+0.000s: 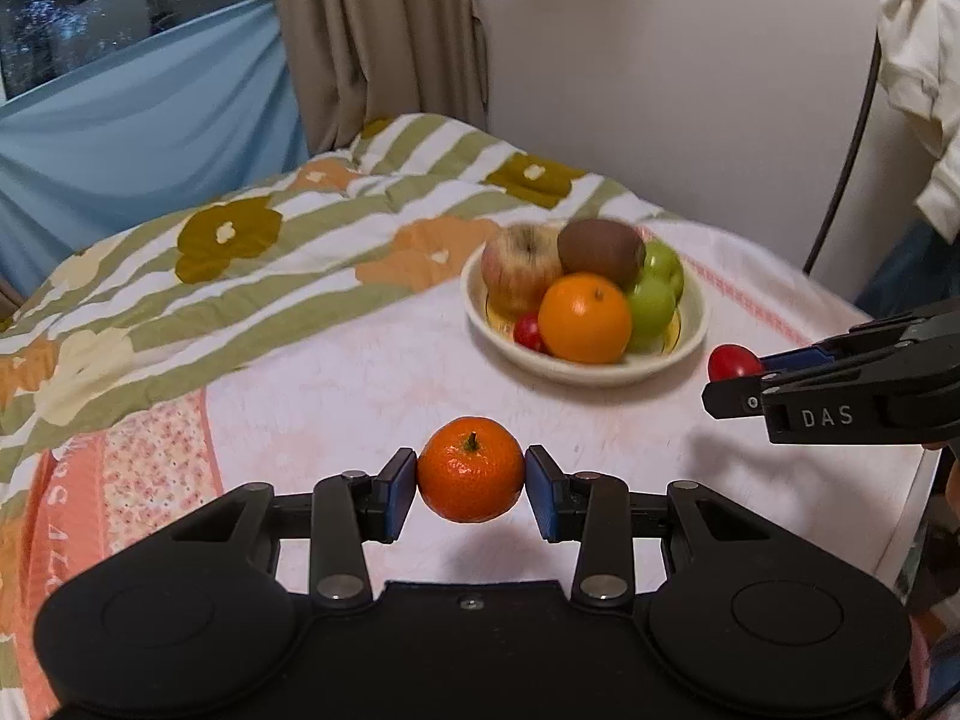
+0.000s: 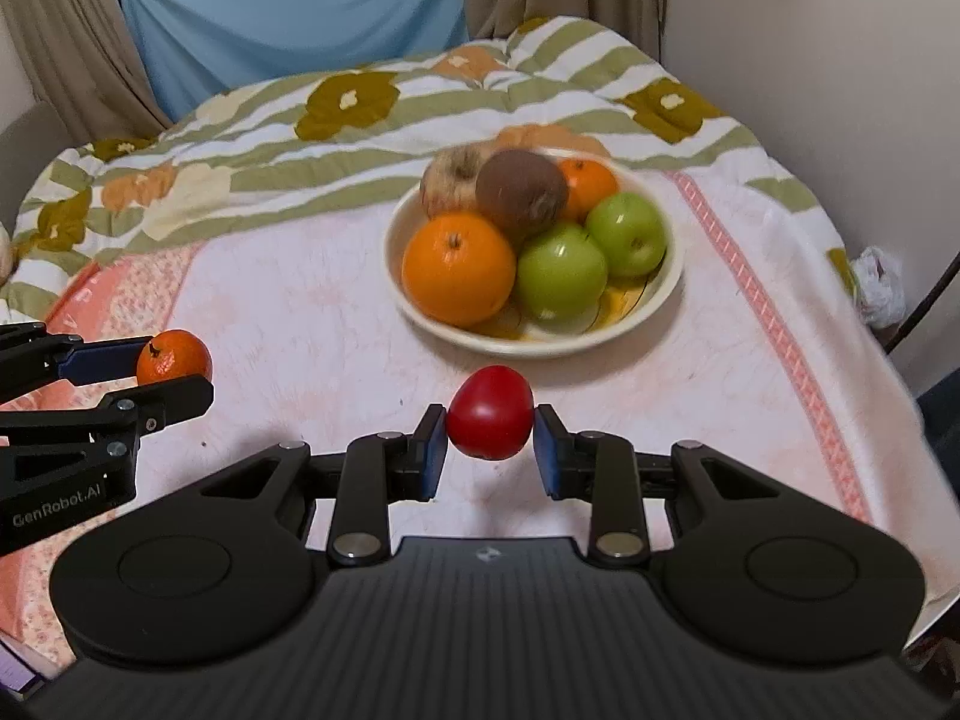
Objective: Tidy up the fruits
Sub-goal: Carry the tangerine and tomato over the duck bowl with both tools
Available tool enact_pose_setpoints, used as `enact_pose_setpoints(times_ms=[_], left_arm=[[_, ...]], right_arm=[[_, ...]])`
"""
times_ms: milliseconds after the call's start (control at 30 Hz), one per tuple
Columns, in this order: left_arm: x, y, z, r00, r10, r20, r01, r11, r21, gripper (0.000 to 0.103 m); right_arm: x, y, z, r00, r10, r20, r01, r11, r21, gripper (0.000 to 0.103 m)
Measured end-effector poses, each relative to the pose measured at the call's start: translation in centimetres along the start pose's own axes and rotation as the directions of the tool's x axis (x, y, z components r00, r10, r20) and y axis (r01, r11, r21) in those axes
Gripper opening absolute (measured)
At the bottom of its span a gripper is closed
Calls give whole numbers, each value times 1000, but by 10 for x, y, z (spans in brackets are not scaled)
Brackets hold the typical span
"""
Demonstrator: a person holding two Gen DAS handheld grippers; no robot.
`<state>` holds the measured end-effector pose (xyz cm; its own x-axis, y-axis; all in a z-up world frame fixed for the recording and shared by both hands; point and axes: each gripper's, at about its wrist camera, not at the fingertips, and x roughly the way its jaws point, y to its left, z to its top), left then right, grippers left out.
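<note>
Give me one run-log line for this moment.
left gripper: shut on mandarin | right gripper: shut on red fruit | both lifted off cloth | bowl: holds more fruit

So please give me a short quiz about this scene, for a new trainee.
1. True or false: the left gripper is empty.
2. What does the right gripper hold? A) a green apple B) a red fruit C) a kiwi
3. Fill in: the two green apples lie in the ____.

Key:
1. False; it is shut on the mandarin.
2. B, the red fruit.
3. bowl.
</note>
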<state>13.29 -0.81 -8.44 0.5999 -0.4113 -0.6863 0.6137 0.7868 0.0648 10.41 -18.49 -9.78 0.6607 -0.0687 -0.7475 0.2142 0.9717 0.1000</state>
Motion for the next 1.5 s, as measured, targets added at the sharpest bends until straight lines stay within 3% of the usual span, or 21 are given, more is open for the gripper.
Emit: enact_pose_setpoints(times_ms=[300, 600, 1100, 1500], left_arm=[[-11, -28, 39, 999, 26, 35, -24, 999, -41, 43], [14, -54, 86, 998, 50, 49, -47, 997, -69, 43], [108, -74, 166, 995, 99, 21, -97, 990, -101, 43], [190, -82, 184, 988, 101, -113, -109, 992, -67, 43]], right_arm=[[-26, -36, 33, 999, 34, 39, -33, 999, -40, 46], [-12, -79, 77, 994, 86, 61, -80, 992, -96, 46], [62, -125, 145, 982, 190, 21, -182, 964, -191, 46], [113, -147, 153, 972, 231, -45, -235, 951, -201, 46]])
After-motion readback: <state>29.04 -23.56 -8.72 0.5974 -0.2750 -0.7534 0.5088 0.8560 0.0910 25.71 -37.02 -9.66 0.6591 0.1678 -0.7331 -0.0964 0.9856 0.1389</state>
